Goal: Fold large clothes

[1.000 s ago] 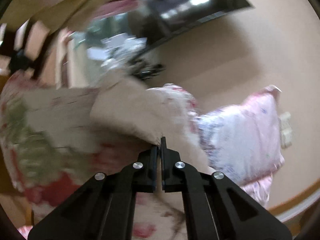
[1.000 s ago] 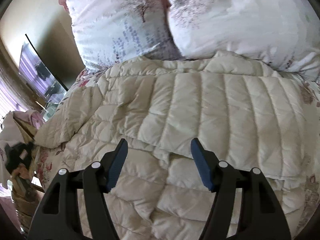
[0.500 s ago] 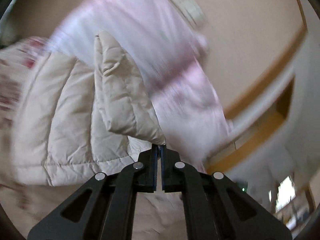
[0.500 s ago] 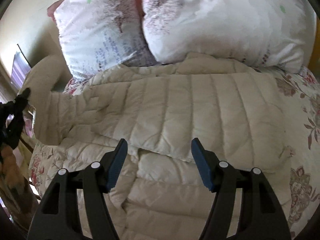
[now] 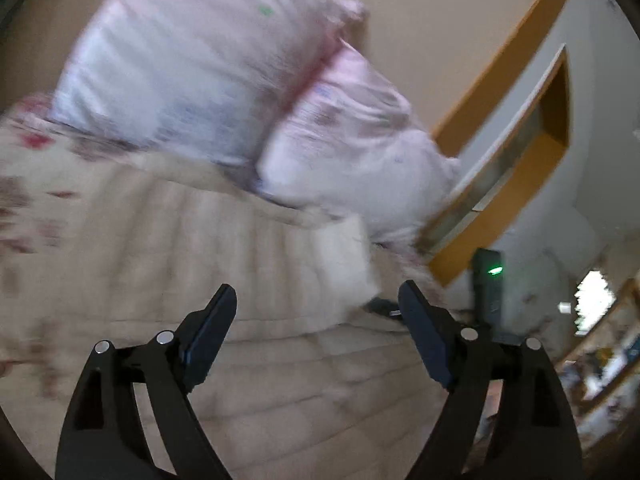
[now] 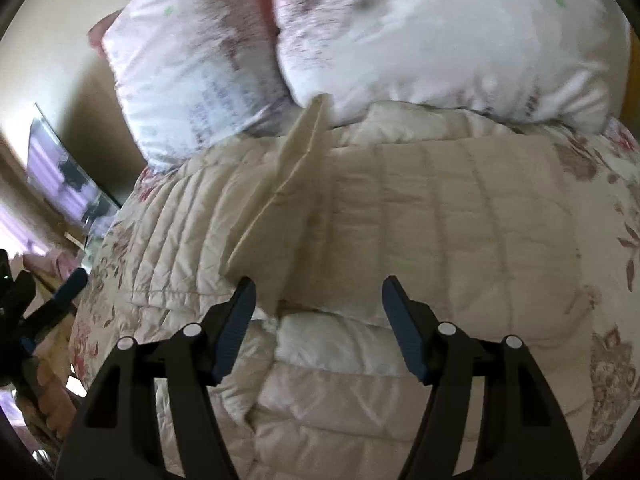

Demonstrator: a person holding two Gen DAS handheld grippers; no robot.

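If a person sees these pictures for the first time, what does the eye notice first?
A big cream quilted puffer jacket covers the floral bedspread, one sleeve lying across its middle. Two plump white-and-pink printed pillows sit behind it. Both black tongs, left and right, hover open above it.

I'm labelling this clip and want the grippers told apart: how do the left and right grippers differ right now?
The left gripper hovers over the smooth, flat part of the cream puffer jacket, while the right gripper sits over the folded sleeve lying across the jacket. The left view is motion-blurred; the right view is sharper. Both are open, hold nothing, and point toward the pillows.
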